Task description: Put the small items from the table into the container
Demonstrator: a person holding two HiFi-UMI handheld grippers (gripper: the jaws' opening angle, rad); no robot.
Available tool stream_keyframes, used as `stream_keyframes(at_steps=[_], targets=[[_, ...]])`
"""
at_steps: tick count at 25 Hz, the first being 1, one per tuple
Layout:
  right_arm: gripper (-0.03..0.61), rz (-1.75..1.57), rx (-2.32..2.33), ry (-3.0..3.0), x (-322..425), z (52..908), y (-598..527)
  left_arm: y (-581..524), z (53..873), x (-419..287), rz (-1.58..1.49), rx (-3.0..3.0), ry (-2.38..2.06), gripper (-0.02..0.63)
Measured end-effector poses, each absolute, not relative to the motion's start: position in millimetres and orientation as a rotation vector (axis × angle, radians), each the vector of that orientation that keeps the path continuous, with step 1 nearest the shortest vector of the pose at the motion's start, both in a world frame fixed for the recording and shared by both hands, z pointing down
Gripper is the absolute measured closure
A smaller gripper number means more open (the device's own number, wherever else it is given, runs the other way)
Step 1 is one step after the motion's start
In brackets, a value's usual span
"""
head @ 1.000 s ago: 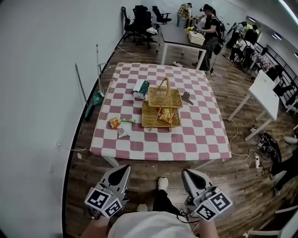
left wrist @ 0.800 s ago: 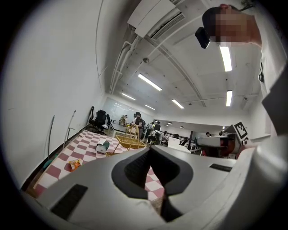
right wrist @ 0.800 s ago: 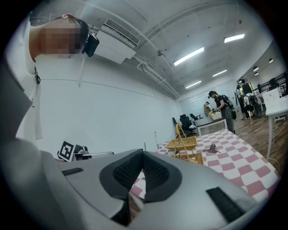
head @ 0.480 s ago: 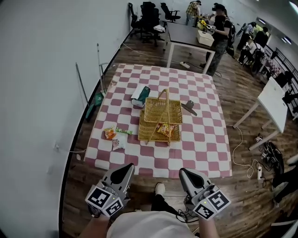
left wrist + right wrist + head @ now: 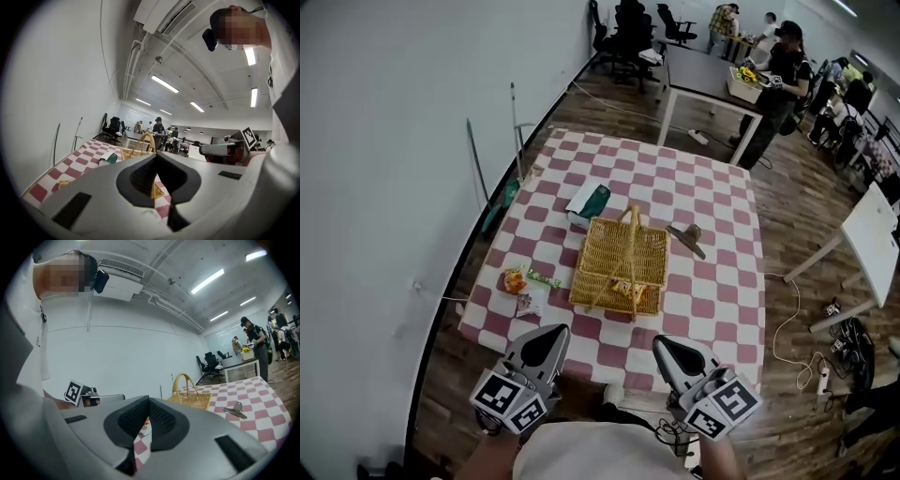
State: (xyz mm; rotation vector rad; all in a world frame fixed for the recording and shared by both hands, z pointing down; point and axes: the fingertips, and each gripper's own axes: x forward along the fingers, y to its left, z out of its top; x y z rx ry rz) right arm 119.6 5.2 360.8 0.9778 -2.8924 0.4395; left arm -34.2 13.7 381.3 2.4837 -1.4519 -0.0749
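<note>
A wicker basket with an upright handle stands mid-table on the pink-and-white checked cloth. A colourful snack packet lies inside it. Left of the basket lie an orange packet, a green stick and a pale packet. My left gripper and right gripper hover side by side at the table's near edge. Both are shut with nothing in them. The left gripper view shows the left gripper with the basket beyond it. The right gripper points level past the basket.
A white-and-green box lies behind the basket and a metal clip to its right. Poles lean on the wall at left. Other tables, office chairs and people fill the room's far end.
The view has moved up to the table, which now lies closer and lower in frame. Both shut grippers have come forward from over the floor to its near edge.
</note>
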Motion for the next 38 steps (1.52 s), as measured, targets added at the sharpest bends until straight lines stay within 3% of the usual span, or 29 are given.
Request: stream_keyframes(at_steps=[19, 38], targets=[[0.570, 0.454, 0.745, -2.935, 125.2, 379.3, -43.9, -20.1, 393.6, -29.1, -0.056, 2.337, -1.658, 0.615], [0.571, 0.373, 0.640, -2.875, 7.1, 415.3, -38.5, -30.9, 455.3, -113.1, 0.125, 2.237, -1.681, 0.615]])
